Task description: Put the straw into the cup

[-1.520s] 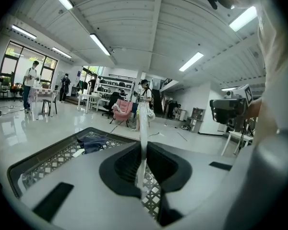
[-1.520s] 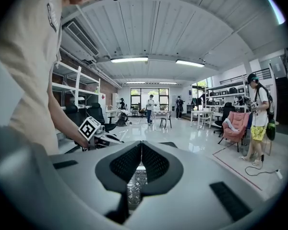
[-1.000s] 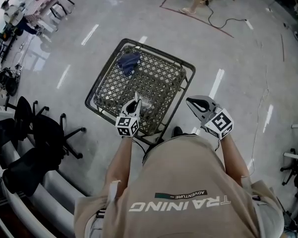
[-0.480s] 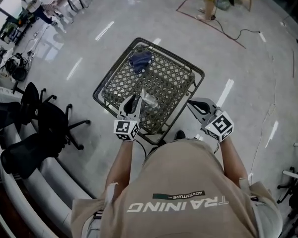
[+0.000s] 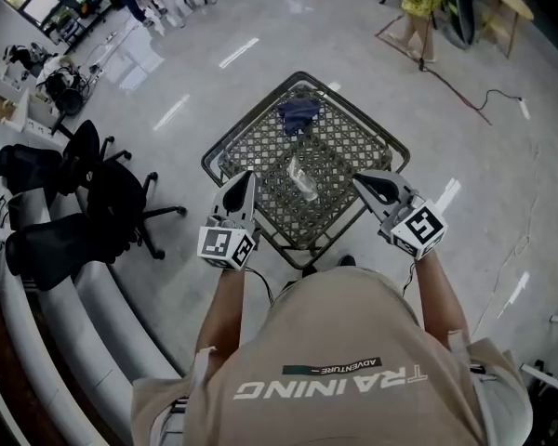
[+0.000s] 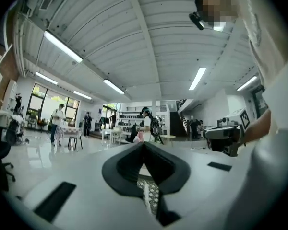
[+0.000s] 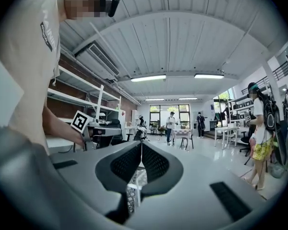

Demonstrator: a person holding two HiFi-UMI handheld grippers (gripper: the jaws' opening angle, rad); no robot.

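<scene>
A clear plastic cup (image 5: 304, 179) sits in the middle of a dark metal mesh table (image 5: 355, 117). I cannot make out a straw in any view. My left gripper (image 5: 244, 184) hovers over the table's near-left edge, a little left of the cup. My right gripper (image 5: 363, 184) hovers over the near-right edge, to the cup's right. In the left gripper view the left gripper (image 6: 144, 146) has its jaws together with nothing between them. The right gripper (image 7: 141, 146) looks the same in its own view. Both point out across the room.
A crumpled blue cloth (image 5: 299, 114) lies at the table's far corner. Black office chairs (image 5: 112, 203) stand left of the table. A person in yellow (image 5: 414, 7) stands far off beside a floor cable (image 5: 488, 100). Glossy floor surrounds the table.
The head view has swung right and up. My left gripper, which was beside the cup, has drawn back toward the near edge. The right gripper has come closer to the table.
</scene>
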